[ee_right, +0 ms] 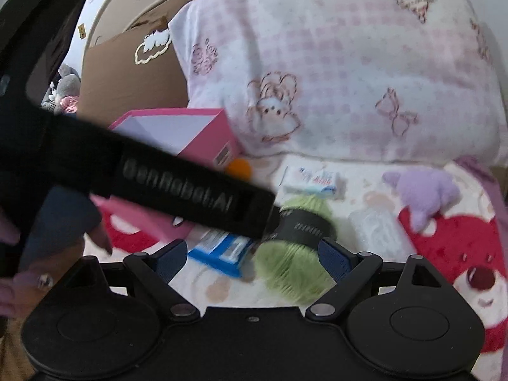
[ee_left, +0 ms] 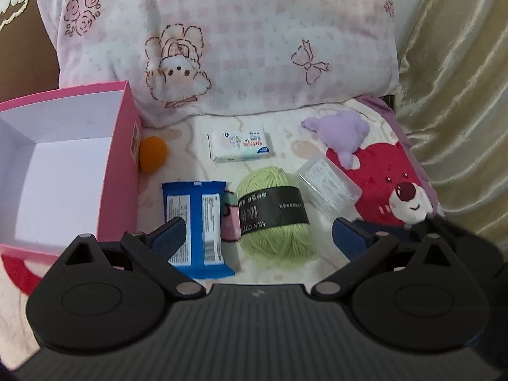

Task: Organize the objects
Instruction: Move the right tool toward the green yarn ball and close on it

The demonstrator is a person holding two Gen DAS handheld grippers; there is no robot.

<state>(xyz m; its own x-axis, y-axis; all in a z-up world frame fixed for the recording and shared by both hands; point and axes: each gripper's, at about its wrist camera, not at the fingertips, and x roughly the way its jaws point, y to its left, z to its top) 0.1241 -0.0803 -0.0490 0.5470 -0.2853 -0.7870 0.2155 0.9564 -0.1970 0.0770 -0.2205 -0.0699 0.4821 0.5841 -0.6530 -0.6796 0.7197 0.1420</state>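
Observation:
An open pink box (ee_left: 117, 171) with a white empty inside stands at the left of the bed; it also shows in the right wrist view (ee_right: 206, 139). In front of me lie a blue snack pack (ee_left: 197, 225), a green yarn ball (ee_left: 273, 219) with a black band, a white tissue pack (ee_left: 239, 145), an orange ball (ee_left: 153, 152), a clear plastic case (ee_left: 330, 187) and a purple plush (ee_left: 344, 133). My left gripper (ee_left: 257, 235) is open, low over the snack pack and yarn. My right gripper (ee_right: 254, 258) is open above the yarn ball (ee_right: 292, 273).
A pink checked pillow (ee_left: 241, 38) fills the back. A red bear plush (ee_left: 390, 190) lies at the right. A gold curtain (ee_left: 460, 95) hangs at far right. The left gripper's black body (ee_right: 143, 177) crosses the right wrist view. A small pink item (ee_left: 230, 219) lies between pack and yarn.

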